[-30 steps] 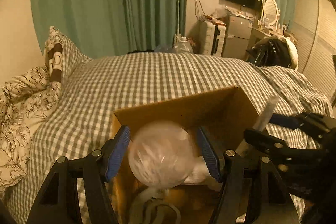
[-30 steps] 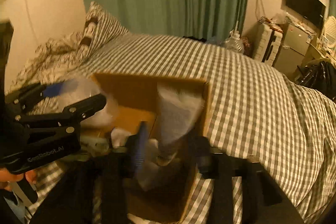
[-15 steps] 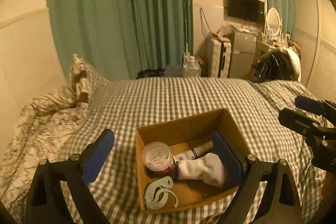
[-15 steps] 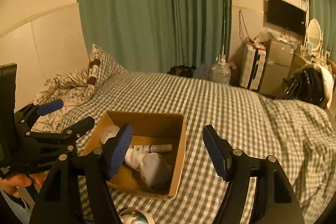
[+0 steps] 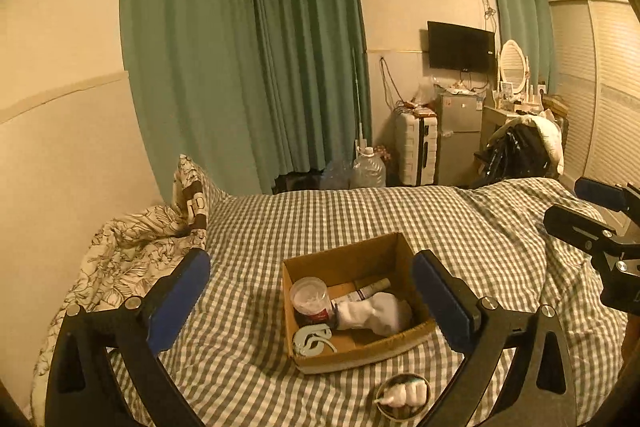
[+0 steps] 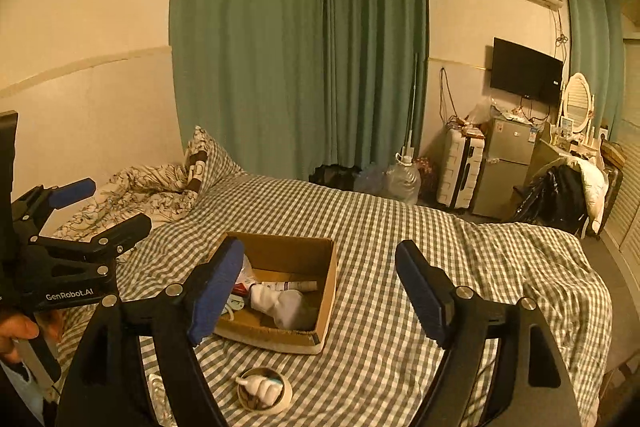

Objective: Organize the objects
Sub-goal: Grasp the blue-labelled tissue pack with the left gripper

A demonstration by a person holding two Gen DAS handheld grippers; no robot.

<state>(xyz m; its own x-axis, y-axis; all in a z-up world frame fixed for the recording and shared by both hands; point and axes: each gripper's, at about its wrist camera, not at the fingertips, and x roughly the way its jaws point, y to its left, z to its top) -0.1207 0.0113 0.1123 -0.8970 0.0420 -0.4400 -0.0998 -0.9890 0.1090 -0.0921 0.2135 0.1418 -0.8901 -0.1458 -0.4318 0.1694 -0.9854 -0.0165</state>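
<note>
L wrist view: left gripper (image 5: 310,301) spread wide, empty, above cardboard box (image 5: 344,357) on checked bed (image 5: 320,215); box holds white sock (image 5: 374,311), clear tub (image 5: 309,295), tube (image 5: 370,289); tape roll (image 5: 403,395) near of box. R wrist view: right gripper (image 6: 320,291) released, empty; box (image 6: 326,291) far-left between fingers; tape roll (image 6: 264,389) nearest.

Green-and-white checked bedspread (image 5: 328,219), brown cardboard box (image 5: 344,259), white sock (image 5: 372,311), green curtains (image 5: 248,67), blue-padded tongs (image 5: 312,291).

Both wrist views look down, sharing the cardboard box (image 5: 352,307).
</note>
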